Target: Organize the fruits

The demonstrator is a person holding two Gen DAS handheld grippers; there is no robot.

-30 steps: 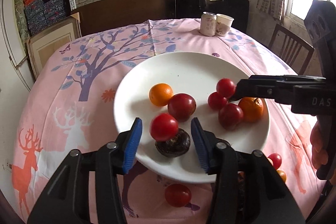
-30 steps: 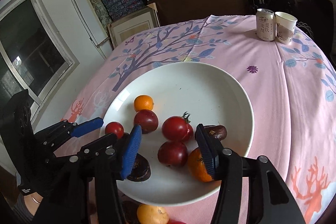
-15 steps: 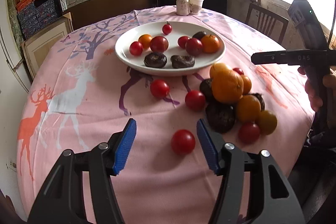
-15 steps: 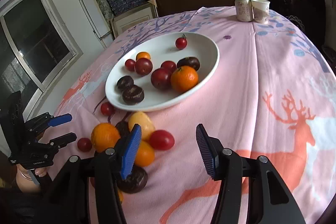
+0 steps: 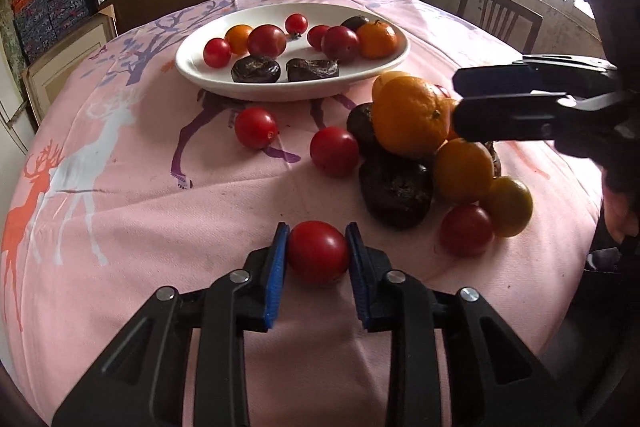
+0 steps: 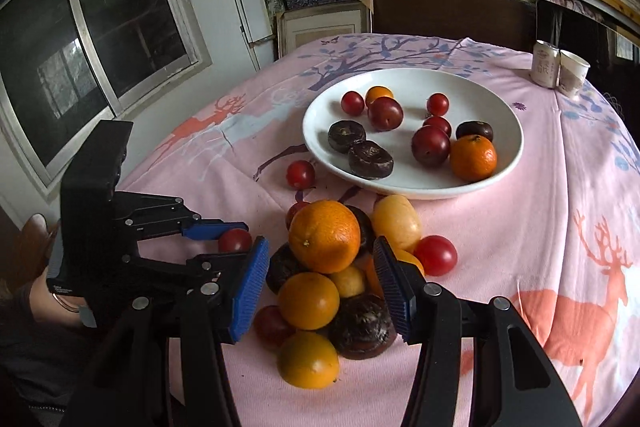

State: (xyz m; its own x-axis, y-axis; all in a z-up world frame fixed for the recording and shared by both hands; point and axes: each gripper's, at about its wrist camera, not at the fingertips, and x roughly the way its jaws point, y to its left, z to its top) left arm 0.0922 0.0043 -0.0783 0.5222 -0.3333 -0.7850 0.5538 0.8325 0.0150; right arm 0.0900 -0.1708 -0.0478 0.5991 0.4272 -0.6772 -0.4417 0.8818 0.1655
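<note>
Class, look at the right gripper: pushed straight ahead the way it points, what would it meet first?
Probably the large orange topping the fruit pile, which sits between the open right gripper fingers; depth is uncertain.

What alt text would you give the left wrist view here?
The left gripper is closed on a red tomato resting on a pink tablecloth. Behind it lies a pile of oranges, tomatoes and dark fruit, and farther back a white plate holding more fruit.
</note>
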